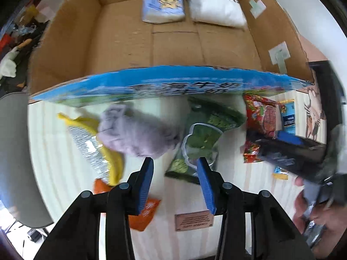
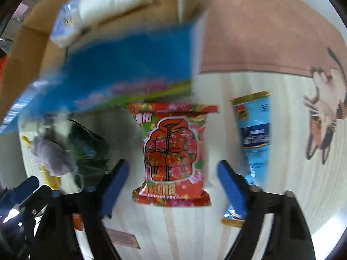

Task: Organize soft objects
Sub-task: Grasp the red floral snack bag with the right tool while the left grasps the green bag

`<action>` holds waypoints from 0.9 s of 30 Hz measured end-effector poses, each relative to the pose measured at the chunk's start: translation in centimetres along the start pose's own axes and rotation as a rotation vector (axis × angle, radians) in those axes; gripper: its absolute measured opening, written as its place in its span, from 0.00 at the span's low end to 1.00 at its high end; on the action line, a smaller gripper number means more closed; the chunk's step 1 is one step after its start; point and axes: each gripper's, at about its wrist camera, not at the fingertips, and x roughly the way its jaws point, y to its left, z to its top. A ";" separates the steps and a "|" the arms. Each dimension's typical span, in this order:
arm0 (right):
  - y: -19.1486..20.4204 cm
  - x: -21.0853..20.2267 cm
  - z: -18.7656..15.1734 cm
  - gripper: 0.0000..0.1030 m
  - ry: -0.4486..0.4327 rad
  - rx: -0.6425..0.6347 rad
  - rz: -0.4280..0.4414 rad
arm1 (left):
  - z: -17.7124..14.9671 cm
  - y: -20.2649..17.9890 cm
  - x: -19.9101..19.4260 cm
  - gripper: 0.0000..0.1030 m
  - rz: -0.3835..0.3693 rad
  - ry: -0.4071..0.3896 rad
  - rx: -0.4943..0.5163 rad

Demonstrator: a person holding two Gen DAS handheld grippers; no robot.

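Note:
My left gripper (image 1: 174,164) points down at the pale table, open, its blue fingers (image 1: 147,169) just short of a purple-grey plush toy (image 1: 134,134) and the edge of a green packet (image 1: 206,134); nothing is pressed. A yellow soft piece (image 1: 112,158) lies under the plush. My right gripper (image 2: 173,170) is open around a red flowered packet (image 2: 171,151), with a gap at each pad. Behind stands a cardboard box (image 1: 65,49) with a blue front flap (image 1: 173,84), holding a blue tissue pack (image 1: 162,4) and a white pillow (image 1: 216,8).
A light blue packet (image 2: 256,134) lies right of the red one. An orange packet (image 1: 145,214) and a small brown plaque (image 1: 194,221) lie near the left fingers. A grey chair (image 1: 13,151) is at the left edge; a pink cloth (image 2: 260,32) covers the far right.

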 end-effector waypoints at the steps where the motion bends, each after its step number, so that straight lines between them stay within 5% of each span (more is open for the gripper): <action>1: 0.1 0.6 -0.2 0.59 0.020 -0.010 0.000 | 0.1 -0.2 0.4 0.38 -0.014 0.012 0.007; 5: -0.7 0.4 -1.7 0.49 0.022 -0.033 -0.063 | 1.4 -1.5 2.0 0.40 -0.084 0.055 0.032; 13: -3.5 0.9 -3.7 0.50 0.066 0.005 -0.037 | 2.4 -4.2 6.2 0.39 0.006 0.114 0.114; 21: -1.4 -0.1 -5.7 0.46 0.058 -0.034 -0.026 | -0.3 -3.0 4.0 0.21 -0.030 0.062 0.013; 27: -0.4 -2.8 -9.1 0.45 0.040 -0.091 0.037 | -3.8 -2.3 0.7 0.20 -0.077 0.011 -0.037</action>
